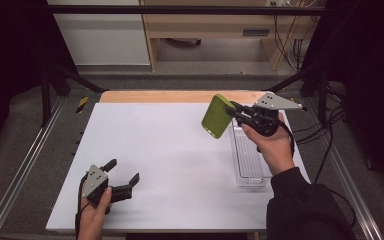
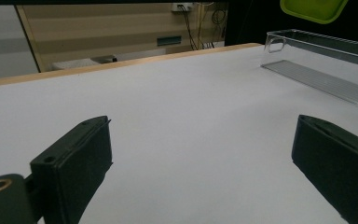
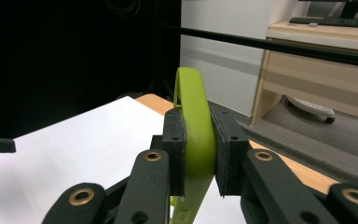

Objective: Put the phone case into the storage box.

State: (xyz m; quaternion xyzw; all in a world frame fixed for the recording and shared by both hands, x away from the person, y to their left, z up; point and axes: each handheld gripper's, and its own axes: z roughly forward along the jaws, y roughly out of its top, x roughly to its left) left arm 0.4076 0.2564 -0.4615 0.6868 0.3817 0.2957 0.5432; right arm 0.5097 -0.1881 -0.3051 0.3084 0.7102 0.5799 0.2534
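High view: nearest the person, the left gripper (image 1: 125,179) rests low on the white table (image 1: 170,165), its jaws spread apart with nothing between them. Farther off on the right, a clear plastic tray (image 1: 247,160) lies on the table. Above the tray's far end, the right gripper (image 1: 236,111) is raised, its jaws clamped on the edge of a green dish (image 1: 217,116), which is tilted in the air.
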